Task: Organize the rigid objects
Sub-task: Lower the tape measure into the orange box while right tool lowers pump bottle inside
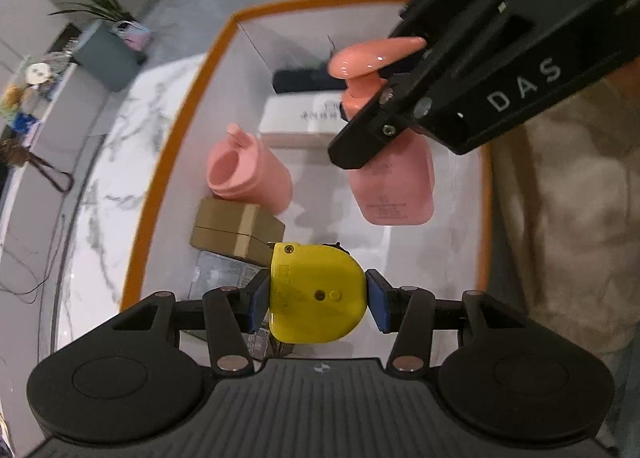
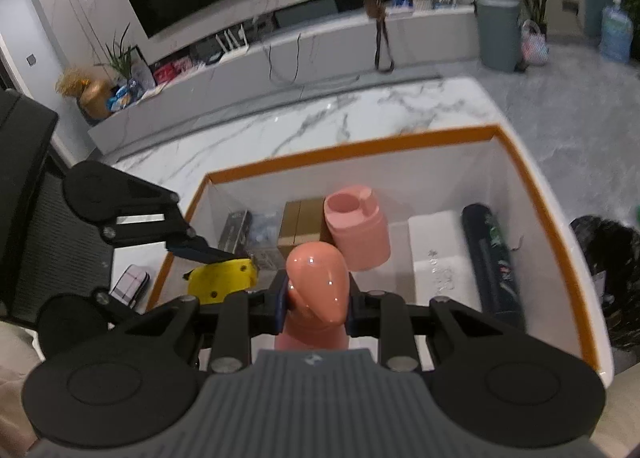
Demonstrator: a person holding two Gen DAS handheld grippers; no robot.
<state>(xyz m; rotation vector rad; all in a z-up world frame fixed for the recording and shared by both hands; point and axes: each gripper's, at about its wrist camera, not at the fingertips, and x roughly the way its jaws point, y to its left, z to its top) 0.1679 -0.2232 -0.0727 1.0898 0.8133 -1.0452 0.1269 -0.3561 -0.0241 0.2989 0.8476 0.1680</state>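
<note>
My left gripper (image 1: 316,298) is shut on a yellow tape measure (image 1: 316,294) and holds it over the near left part of a white storage box with an orange rim (image 1: 176,138). My right gripper (image 2: 316,306) is shut on the neck of a pink pump bottle (image 2: 318,278), which hangs upright above the box floor; its body (image 1: 392,186) shows in the left wrist view. The yellow tape measure (image 2: 222,278) also shows at the left in the right wrist view.
In the box lie a pink cup (image 1: 248,174), a brown carton (image 1: 236,234), a white carton (image 1: 304,118), a dark tube (image 2: 492,258) and a grey packet (image 1: 224,274). The box sits on a marble table (image 2: 320,118). A small case (image 2: 130,284) lies beside the box.
</note>
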